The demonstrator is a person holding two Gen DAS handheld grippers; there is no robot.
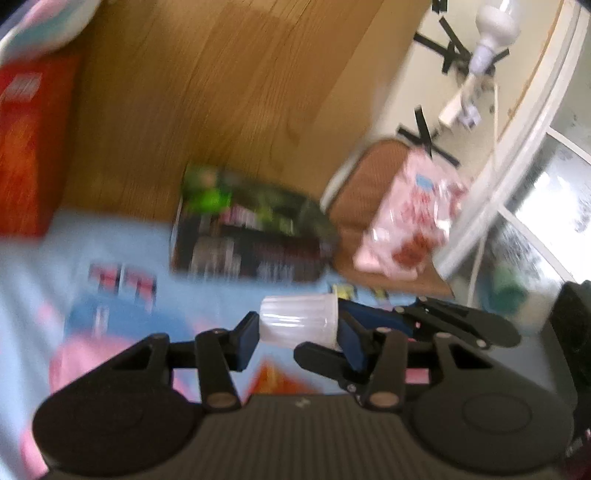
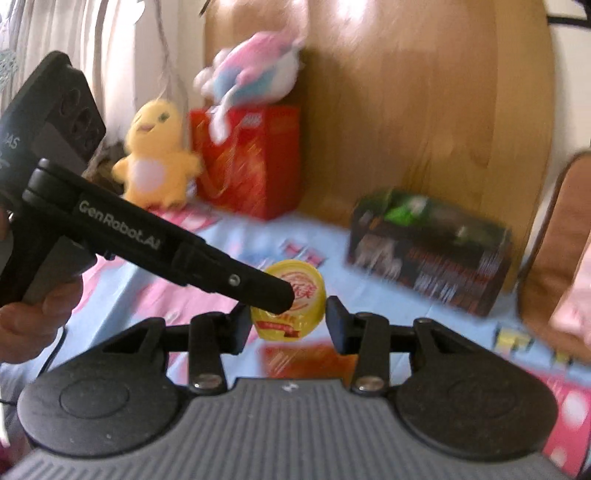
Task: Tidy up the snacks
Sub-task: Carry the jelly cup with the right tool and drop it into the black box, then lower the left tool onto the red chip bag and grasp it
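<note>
A small clear plastic cup [image 1: 299, 321] with a yellow foil lid [image 2: 295, 306] is held between both grippers. My left gripper [image 1: 297, 332] is shut on its sides, the cup lying sideways. My right gripper [image 2: 288, 323] brackets the lid end; its right pad stands just off the lid and the left side is hidden by the other gripper's arm [image 2: 147, 243]. A black and green snack box [image 1: 251, 236] lies on the blue cloth; it also shows in the right wrist view [image 2: 428, 254]. A pink snack bag [image 1: 410, 221] rests on a brown cushion [image 1: 354, 206].
A red box [image 2: 251, 158] stands at the wooden headboard [image 1: 221, 92], a pink plush [image 2: 255, 70] on top and a yellow chick plush [image 2: 155, 155] beside it. An orange packet [image 2: 306, 360] lies on the cloth [image 1: 122, 243] under the grippers. A lamp bulb [image 1: 495, 26] is at far right.
</note>
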